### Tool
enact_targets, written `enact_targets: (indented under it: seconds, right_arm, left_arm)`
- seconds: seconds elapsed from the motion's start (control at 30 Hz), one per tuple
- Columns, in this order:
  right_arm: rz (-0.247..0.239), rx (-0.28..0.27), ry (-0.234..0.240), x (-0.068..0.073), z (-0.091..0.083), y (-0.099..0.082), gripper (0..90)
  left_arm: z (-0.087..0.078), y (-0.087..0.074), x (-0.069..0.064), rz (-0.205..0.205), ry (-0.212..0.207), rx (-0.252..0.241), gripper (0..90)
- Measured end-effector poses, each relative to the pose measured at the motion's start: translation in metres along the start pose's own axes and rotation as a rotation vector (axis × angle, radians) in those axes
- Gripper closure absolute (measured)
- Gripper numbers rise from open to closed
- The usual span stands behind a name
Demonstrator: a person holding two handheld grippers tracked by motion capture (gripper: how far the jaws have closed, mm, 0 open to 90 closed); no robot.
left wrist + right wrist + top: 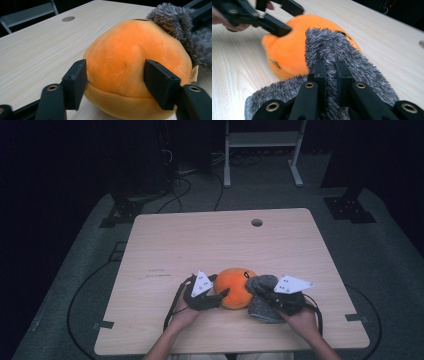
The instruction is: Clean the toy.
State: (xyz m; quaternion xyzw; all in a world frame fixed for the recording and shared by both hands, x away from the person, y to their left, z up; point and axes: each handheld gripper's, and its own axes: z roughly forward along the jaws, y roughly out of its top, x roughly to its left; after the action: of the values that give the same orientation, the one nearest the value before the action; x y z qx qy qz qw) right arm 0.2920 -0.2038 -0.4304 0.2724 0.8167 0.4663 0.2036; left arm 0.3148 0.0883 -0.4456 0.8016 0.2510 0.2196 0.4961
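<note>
**Orange plush pinned between two grippers at the near edge of the table**

An orange plush toy (235,287) sits on the wooden table (200,240), toward the six o'clock edge in the high view, a little right of centre. A grey fuzzy cloth (262,292) lies against its three o'clock side, partly draped up over the top of the toy.

The left gripper (217,296) comes in from the toy's nine o'clock side. In the left gripper view its two black jaws stand partly apart with the toy's rounded side between them: one pad presses the plush at about eight o'clock, the other at about four o'clock, and the fabric bulges forward past both pads. A small label (193,74) hangs off the toy at its three o'clock edge, just beyond the right-hand pad.

The right gripper (261,289) reaches in from the toy's four o'clock side. In the right gripper view its jaws are pressed nearly together, pinching a raised fold of the grey fuzzy cloth, which stands up at twelve o'clock from the fingertips and leans on the toy behind it. The left gripper appears there at eleven o'clock, touching the orange plush.
</note>
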Motion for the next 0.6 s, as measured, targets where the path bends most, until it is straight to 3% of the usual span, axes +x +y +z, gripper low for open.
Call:
enact_targets:
  seconds: [0.07, 0.1, 0.13, 0.3, 0.5, 0.6]
  right_arm:
    - [0.016, 0.002, 0.009, -0.002, 0.0, -0.002, 81.0]
    - [0.026, 0.004, 0.021, -0.004, 0.001, -0.003, 81.1]
    - [0.026, 0.02, 0.019, -0.004, 0.002, -0.005, 81.0]
    - [0.036, 0.028, 0.028, -0.005, 0.002, -0.005, 81.0]
    - [0.068, 0.063, -0.022, -0.012, 0.001, -0.007, 81.1]
    - [0.013, -0.029, 0.066, 0.007, -0.005, 0.005, 81.0]
  left_arm:
    - [-0.002, 0.001, 0.0, -0.001, 0.0, -0.017, 26.0]
    - [-0.003, 0.002, -0.001, 0.003, 0.006, -0.031, 26.0]
    - [-0.004, 0.003, -0.001, -0.014, 0.007, -0.026, 19.0]
    - [0.0, 0.0, -0.002, -0.025, -0.011, 0.0, 25.1]
    - [0.001, 0.001, -0.003, -0.02, 0.001, 0.01, 26.6]
    - [0.002, 0.0, -0.002, -0.02, -0.007, 0.011, 27.2]
